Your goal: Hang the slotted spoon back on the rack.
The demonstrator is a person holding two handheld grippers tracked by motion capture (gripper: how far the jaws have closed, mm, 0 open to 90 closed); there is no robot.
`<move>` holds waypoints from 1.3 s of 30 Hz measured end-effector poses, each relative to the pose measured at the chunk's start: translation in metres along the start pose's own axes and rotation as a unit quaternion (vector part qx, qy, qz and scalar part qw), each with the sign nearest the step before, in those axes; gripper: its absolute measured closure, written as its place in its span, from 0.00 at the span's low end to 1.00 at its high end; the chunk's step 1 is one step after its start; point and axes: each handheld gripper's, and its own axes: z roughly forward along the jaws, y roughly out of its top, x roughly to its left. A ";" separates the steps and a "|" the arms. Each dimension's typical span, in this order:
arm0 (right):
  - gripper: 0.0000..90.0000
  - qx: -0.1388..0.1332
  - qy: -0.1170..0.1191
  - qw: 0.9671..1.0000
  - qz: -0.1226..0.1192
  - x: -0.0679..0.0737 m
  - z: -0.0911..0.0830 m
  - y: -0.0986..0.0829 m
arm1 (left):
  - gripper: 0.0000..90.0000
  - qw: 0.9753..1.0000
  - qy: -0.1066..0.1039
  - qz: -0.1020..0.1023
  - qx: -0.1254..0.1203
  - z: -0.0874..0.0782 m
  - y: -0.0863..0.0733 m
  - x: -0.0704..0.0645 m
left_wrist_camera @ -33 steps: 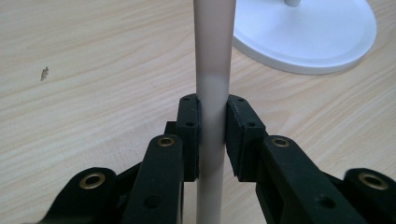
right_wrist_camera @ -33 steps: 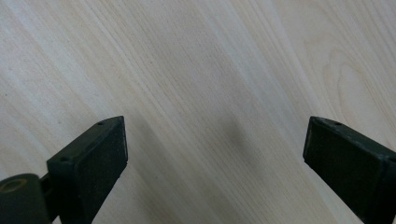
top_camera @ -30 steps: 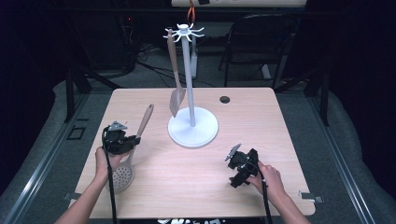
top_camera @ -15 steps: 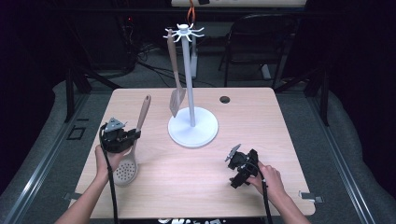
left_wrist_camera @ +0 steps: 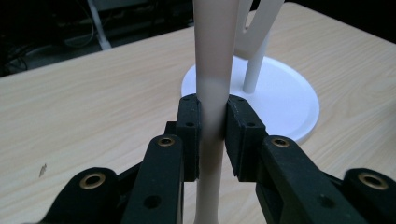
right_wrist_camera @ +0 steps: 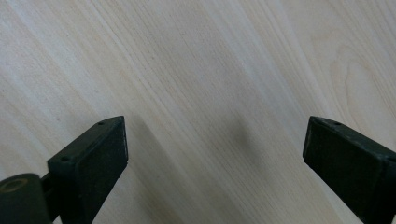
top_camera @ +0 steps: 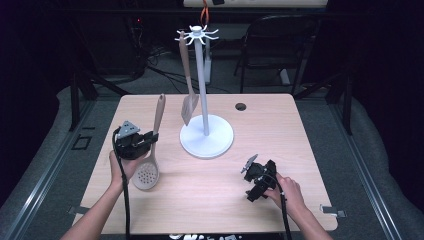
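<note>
Skimmer (top_camera: 150, 150) sat at table's (top_camera: 300, 150) left side, held off the wood w/ bowel end down: long axis ran near-to-far, handle tip pointing away from person and up, perforated bowl nearest the person, just by the left hand (top_camera: 122, 165). Left gripper (top_camera: 150, 136) was clamped on the handle approx mid-length; in left gripper view, pads (left_wrist_camera: 189, 135) pressed both sides of the pale handle (left_wrist_camera: 212, 93).

Rack (top_camera: 205, 135) stood just right of skimmer, white round base on table, post upright, spatula (top_camera: 187, 95) hanging from a top hook, blade close to skimmer's handle tip, i.e. between skimmer and post. Small dark hole (top_camera: 241, 106) in tabletop farther back.

Right gripper (top_camera: 250, 182) rested low at table's near right, well apart from rack, jaws wide open over bare wood, nothing between them.

Vs 0.5 s before: handle tip had swung more upright and nearer the rack; right gripper unchanged.
</note>
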 end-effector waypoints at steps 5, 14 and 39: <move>0.07 0.002 0.002 1.000 -0.001 0.000 0.000 0.000 | 0.85 1.000 0.003 0.011 -0.028 -0.002 0.005 -0.006; 0.07 0.004 0.003 1.000 0.001 0.001 0.002 0.000 | 0.85 0.998 -0.008 0.017 -0.063 -0.003 0.013 -0.008; 0.07 0.007 0.003 1.000 0.001 0.001 0.002 0.001 | 0.85 0.995 -0.040 0.044 -0.084 0.020 0.049 -0.036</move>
